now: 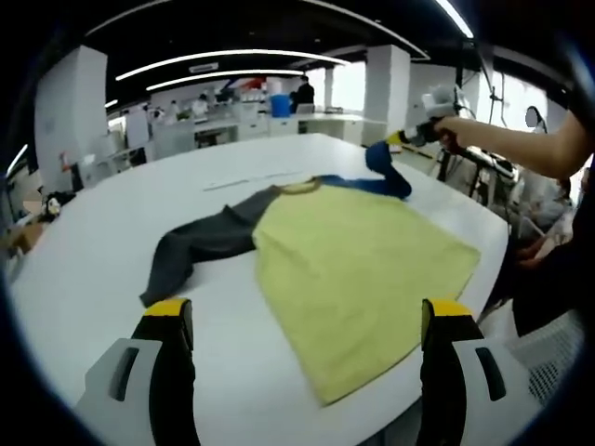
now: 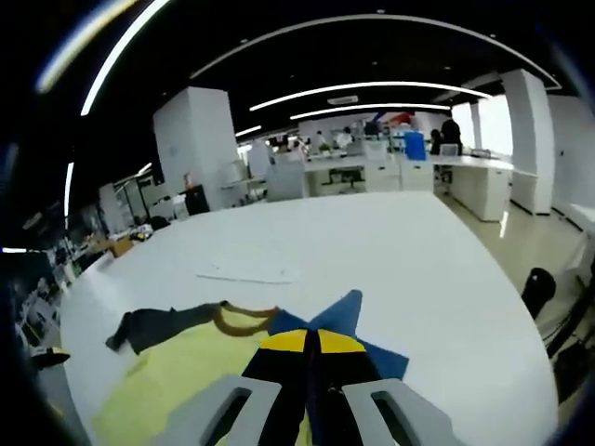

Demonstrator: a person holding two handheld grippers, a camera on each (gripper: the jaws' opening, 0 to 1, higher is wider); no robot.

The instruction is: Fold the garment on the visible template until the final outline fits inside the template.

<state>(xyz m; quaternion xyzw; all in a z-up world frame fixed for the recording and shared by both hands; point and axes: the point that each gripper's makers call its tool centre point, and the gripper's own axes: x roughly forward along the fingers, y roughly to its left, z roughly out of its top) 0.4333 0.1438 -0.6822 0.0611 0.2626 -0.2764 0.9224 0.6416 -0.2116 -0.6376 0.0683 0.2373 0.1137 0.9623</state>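
The left gripper (image 1: 307,321) hovered with fingers wide apart over the near hem of the yellow garment (image 1: 358,269) spread on the white worktop (image 1: 112,232). Farther off, the right gripper (image 2: 312,342) pinched its blue sleeve (image 2: 346,316), lifted.

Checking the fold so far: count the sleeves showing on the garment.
2. The grey sleeve lies flat on the table, stretched out from the yellow body. The blue sleeve is lifted, pinched in the right gripper.
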